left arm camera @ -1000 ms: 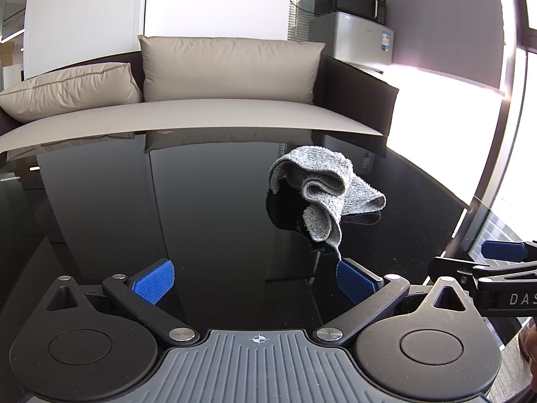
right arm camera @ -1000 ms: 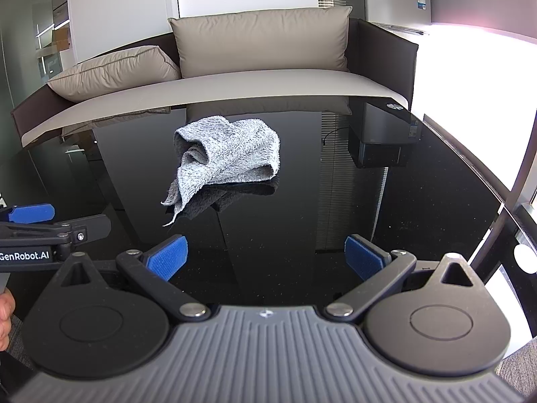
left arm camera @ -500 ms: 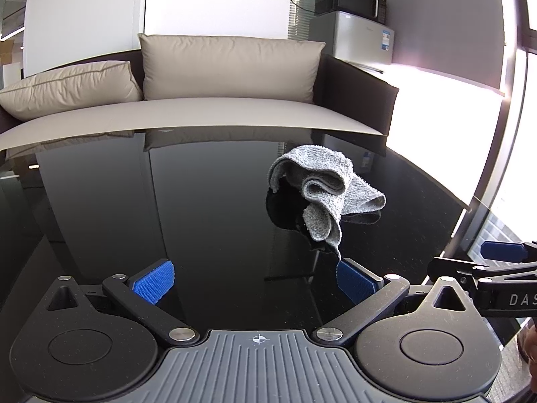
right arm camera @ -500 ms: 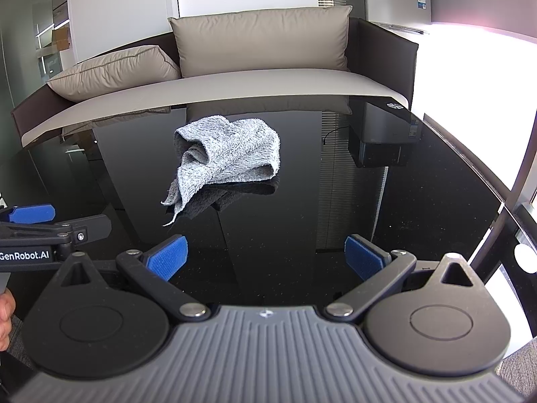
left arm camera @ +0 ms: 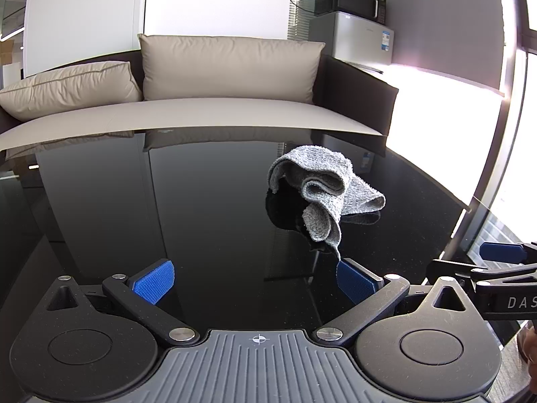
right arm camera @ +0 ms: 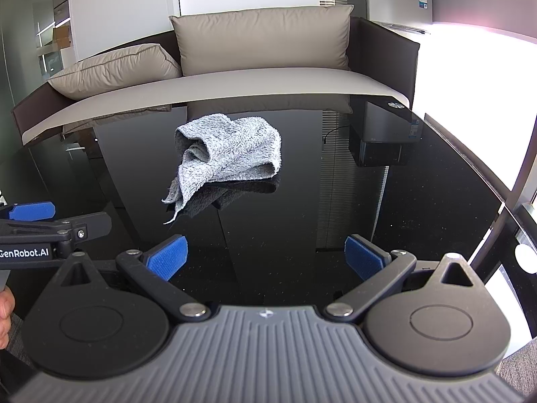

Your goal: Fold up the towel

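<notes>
A small grey towel point(left arm camera: 324, 189) lies crumpled in a heap on the glossy black table point(left arm camera: 167, 201); it also shows in the right wrist view point(right arm camera: 228, 156). My left gripper point(left arm camera: 255, 280) is open and empty, just short of the towel's near corner. My right gripper point(right arm camera: 266, 257) is open and empty, a little short of the towel and to its right. The right gripper shows at the right edge of the left wrist view point(left arm camera: 496, 268), and the left gripper at the left edge of the right wrist view point(right arm camera: 37, 225).
A sofa with beige cushions point(left arm camera: 231, 67) stands behind the table's far edge. A microwave on a small fridge point(left arm camera: 352, 16) stands at the back right. The table's right edge point(left arm camera: 463, 201) runs along a bright window.
</notes>
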A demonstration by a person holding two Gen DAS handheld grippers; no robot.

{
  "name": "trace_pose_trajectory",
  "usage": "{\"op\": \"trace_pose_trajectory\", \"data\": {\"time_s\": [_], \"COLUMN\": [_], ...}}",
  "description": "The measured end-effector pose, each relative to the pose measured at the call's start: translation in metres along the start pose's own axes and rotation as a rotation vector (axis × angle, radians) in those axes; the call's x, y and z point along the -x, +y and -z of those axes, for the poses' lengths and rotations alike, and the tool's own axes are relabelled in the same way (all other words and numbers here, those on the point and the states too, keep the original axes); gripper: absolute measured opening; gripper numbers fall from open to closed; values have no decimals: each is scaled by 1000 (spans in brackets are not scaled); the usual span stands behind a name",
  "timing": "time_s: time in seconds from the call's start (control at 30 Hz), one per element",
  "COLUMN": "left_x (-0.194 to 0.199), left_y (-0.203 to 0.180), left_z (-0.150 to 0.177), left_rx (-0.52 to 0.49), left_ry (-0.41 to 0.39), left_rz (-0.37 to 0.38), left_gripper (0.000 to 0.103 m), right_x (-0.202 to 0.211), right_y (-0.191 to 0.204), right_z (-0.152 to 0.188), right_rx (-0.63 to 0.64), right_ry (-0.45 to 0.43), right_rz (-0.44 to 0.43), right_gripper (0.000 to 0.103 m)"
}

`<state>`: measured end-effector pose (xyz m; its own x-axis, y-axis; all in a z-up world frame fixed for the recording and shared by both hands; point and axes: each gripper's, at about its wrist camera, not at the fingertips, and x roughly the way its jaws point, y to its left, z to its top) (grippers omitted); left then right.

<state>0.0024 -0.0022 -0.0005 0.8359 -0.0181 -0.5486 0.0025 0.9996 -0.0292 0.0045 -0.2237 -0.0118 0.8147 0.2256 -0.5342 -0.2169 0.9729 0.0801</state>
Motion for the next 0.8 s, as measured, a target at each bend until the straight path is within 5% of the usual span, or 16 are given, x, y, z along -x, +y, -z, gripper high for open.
{"op": "trace_pose_trajectory", "data": {"time_s": [0.8], "left_x": [3], "left_y": [9], "left_z": [-3], "left_rx": [24], "left_ry": [6], "left_rz": [-26], "left_gripper": [102], "right_x": [-19], "right_y": [12], "right_z": [-15], "right_rx": [49], "right_ry": [-36], "right_rz": [-79], "right_gripper": [102]}}
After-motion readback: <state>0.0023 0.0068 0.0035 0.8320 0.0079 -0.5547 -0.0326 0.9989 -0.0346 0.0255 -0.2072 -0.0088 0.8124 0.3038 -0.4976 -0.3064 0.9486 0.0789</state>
